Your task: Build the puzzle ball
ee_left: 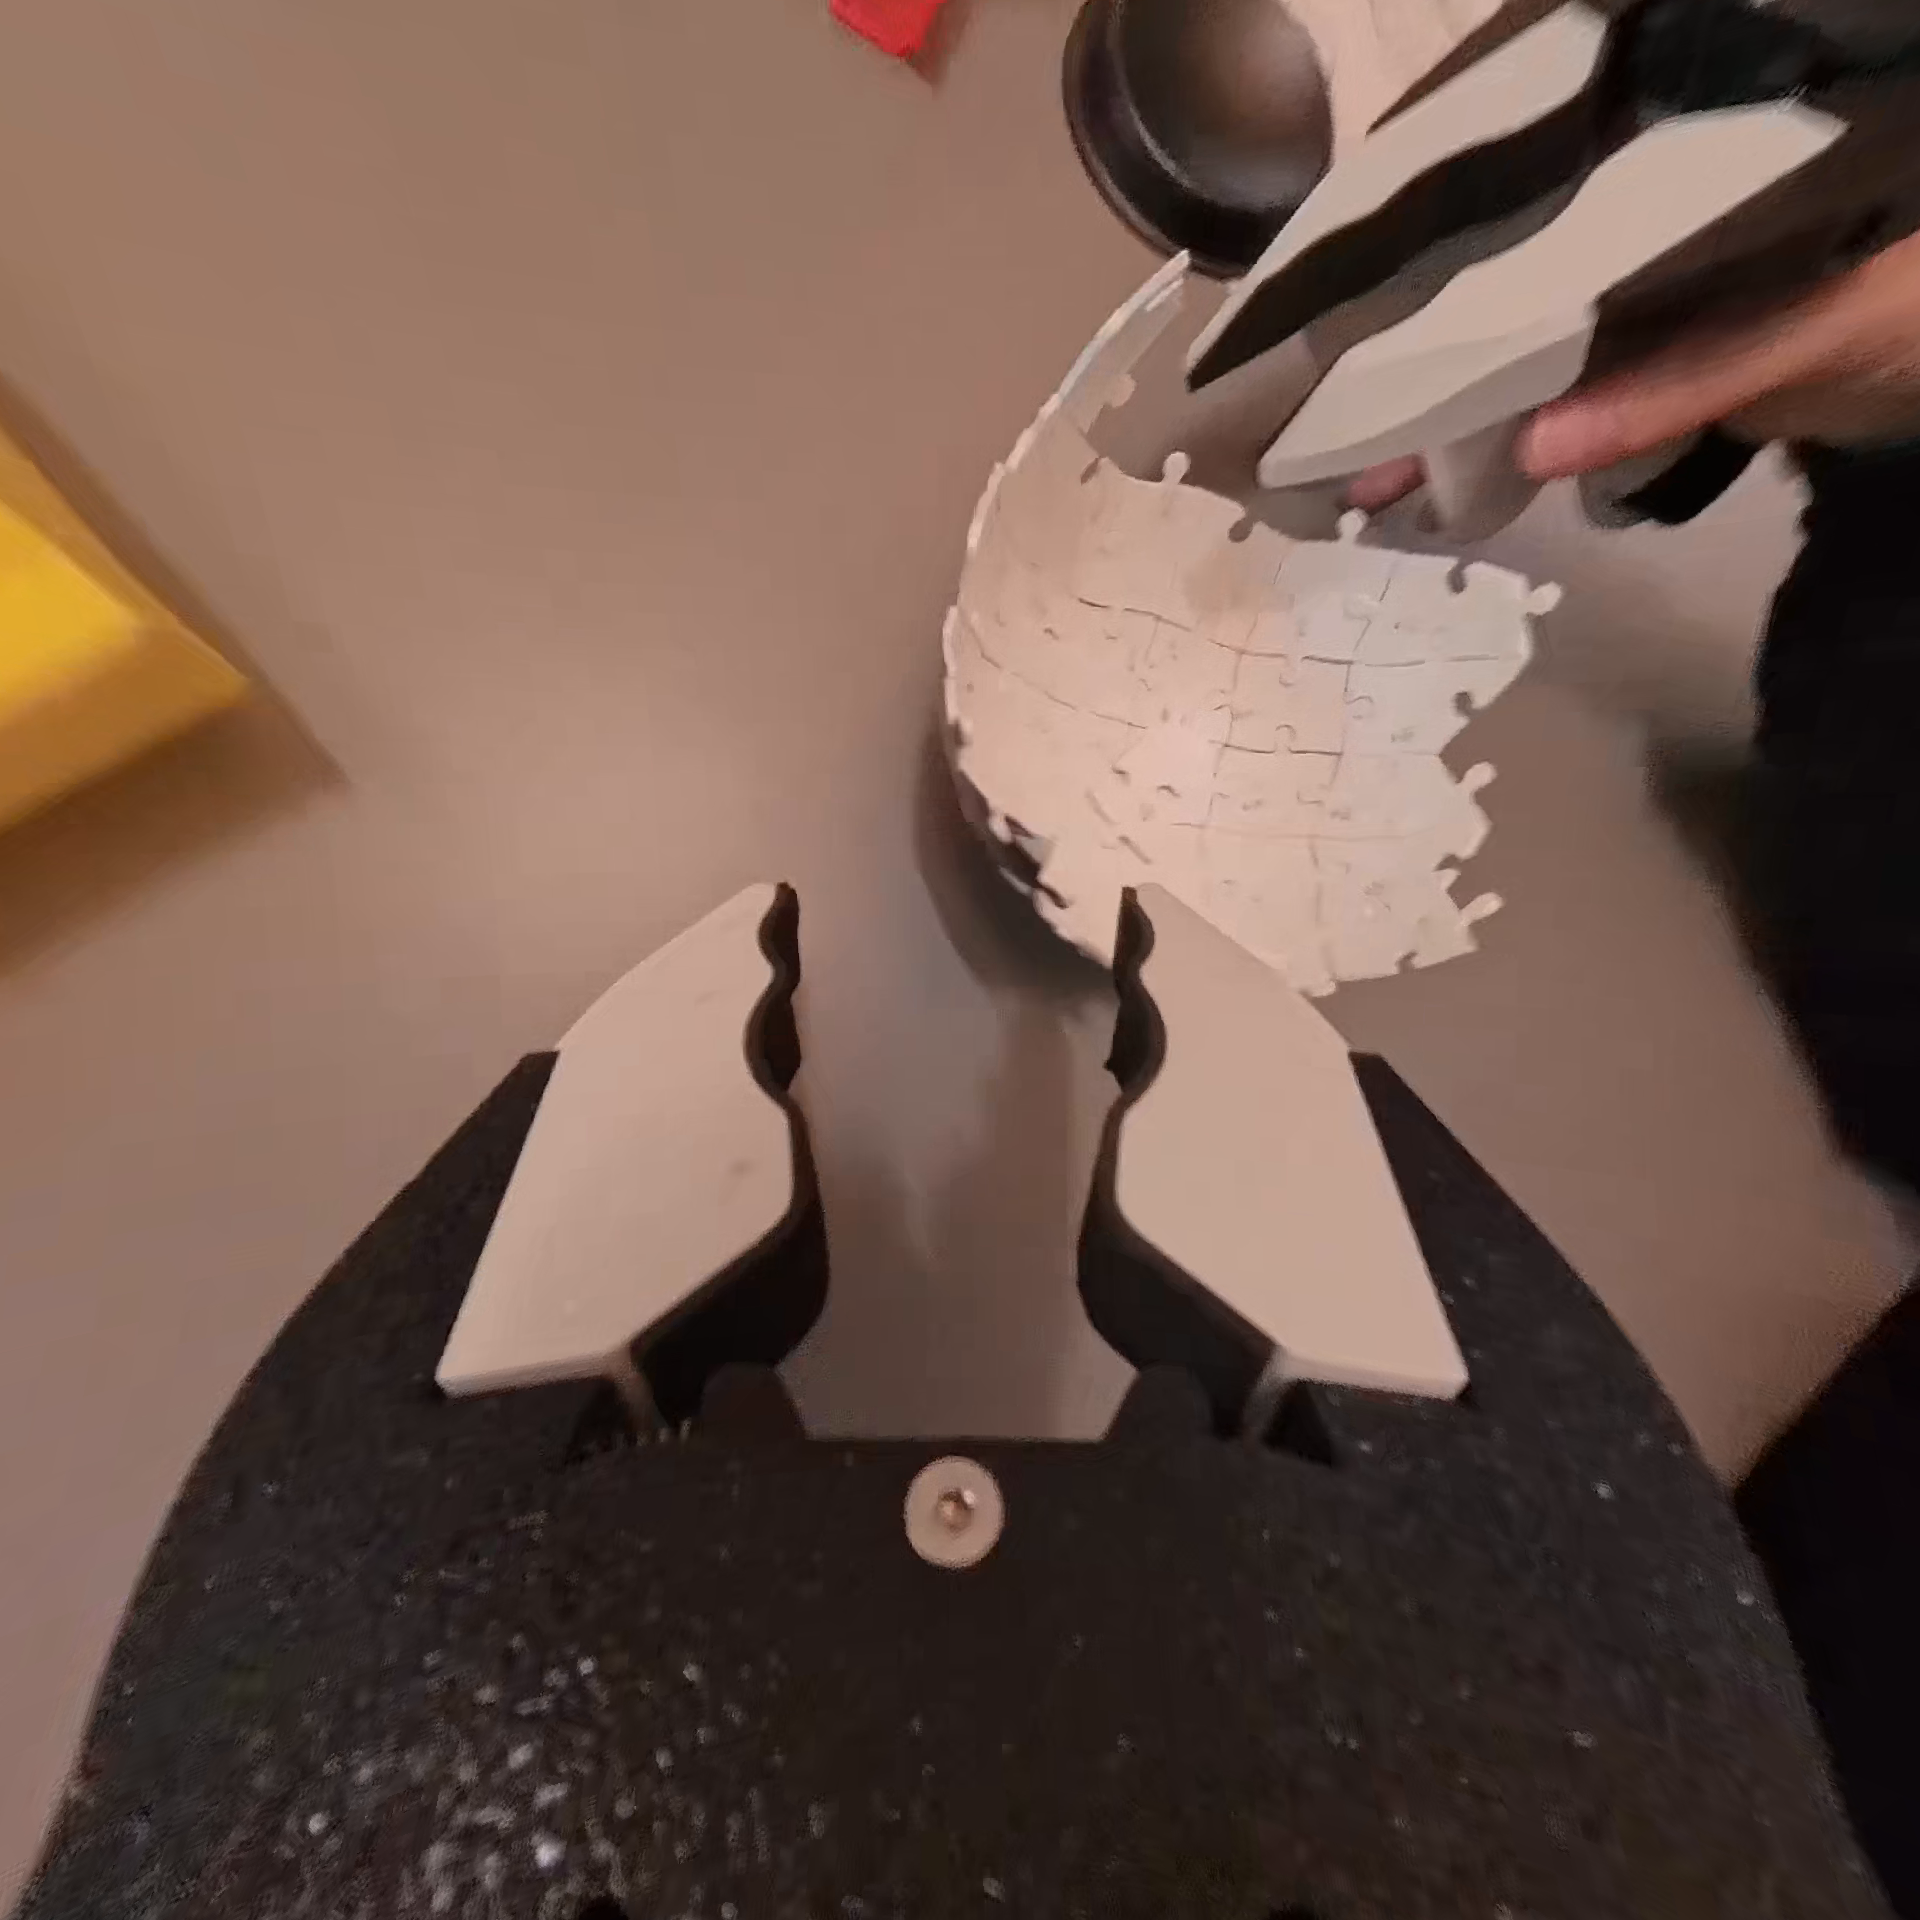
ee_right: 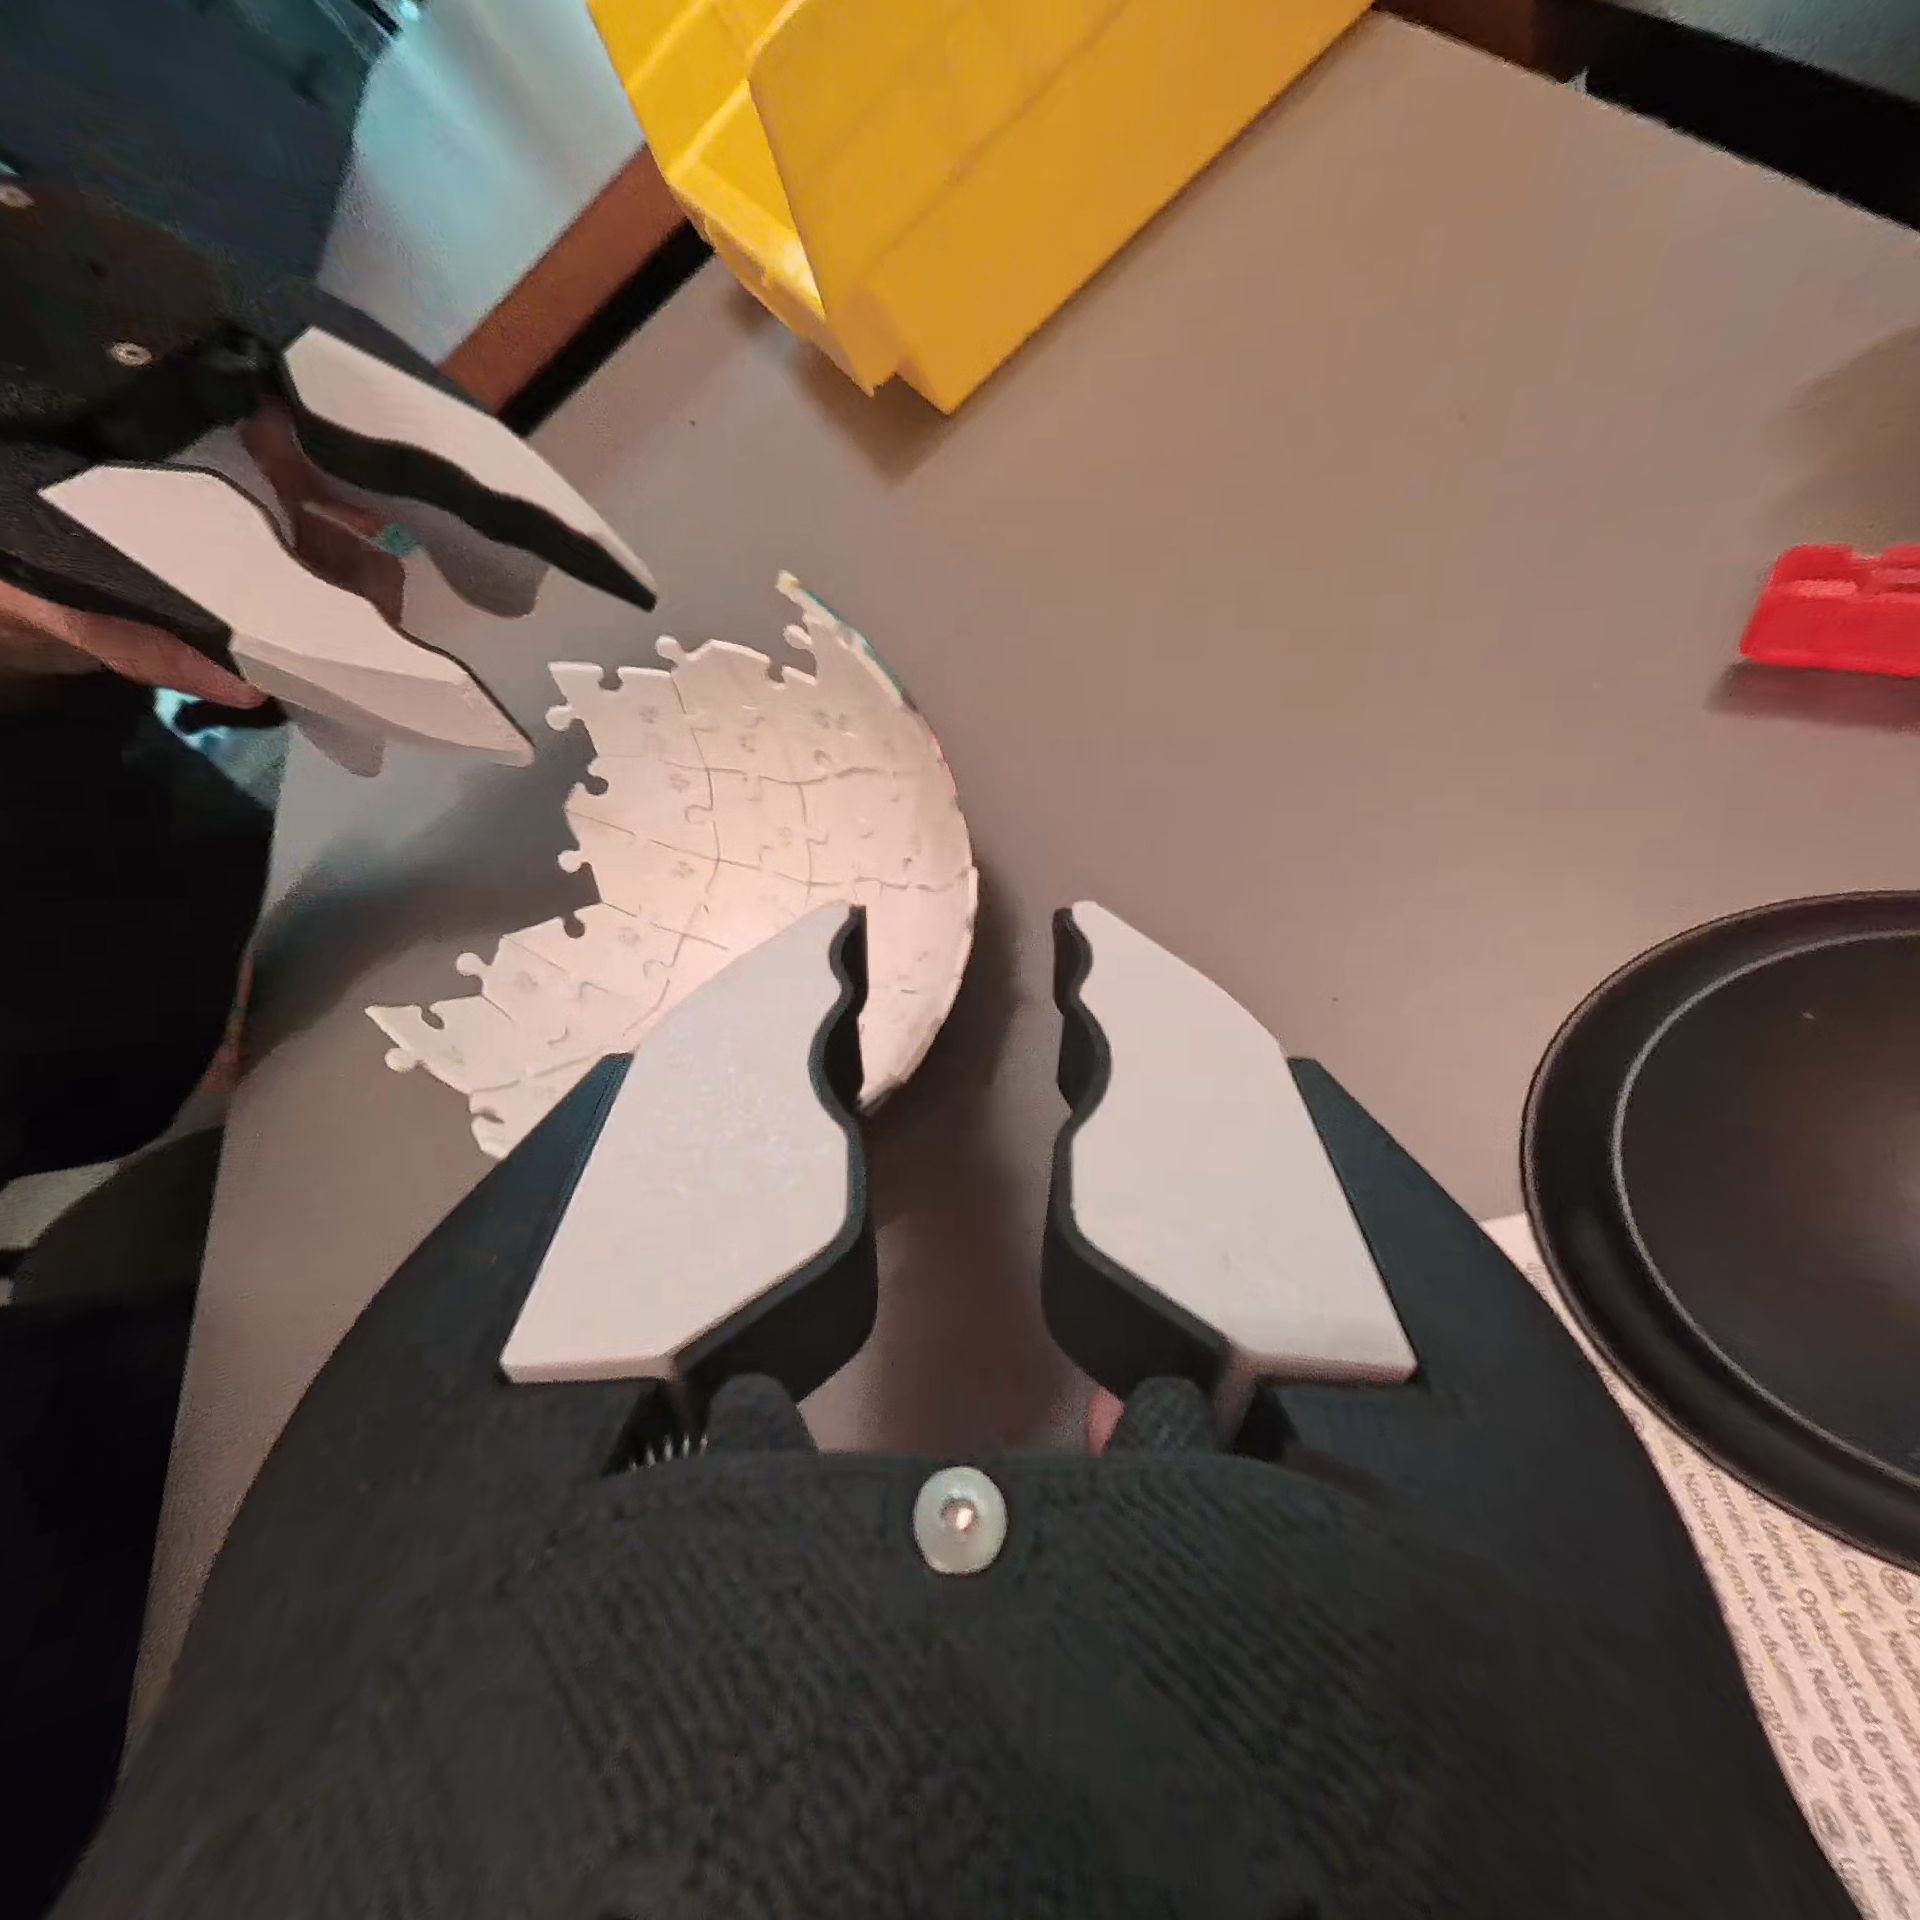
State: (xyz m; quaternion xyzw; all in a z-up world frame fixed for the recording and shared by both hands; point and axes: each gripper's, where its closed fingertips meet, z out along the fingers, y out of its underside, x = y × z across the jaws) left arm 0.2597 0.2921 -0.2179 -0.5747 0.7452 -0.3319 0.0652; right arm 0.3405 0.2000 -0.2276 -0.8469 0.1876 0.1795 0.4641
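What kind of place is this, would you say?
Probably a workshop or lab bench rather than a home: a plain grey tabletop with a yellow plastic storage bin, a red plastic block, a black dish and a half-built white puzzle ball shell.

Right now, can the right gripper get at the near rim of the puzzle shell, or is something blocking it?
Probably yes. The right gripper is open and empty, the puzzle shell lies just beyond its left finger on bare table, and the left gripper hovers at the far edge, not between them.
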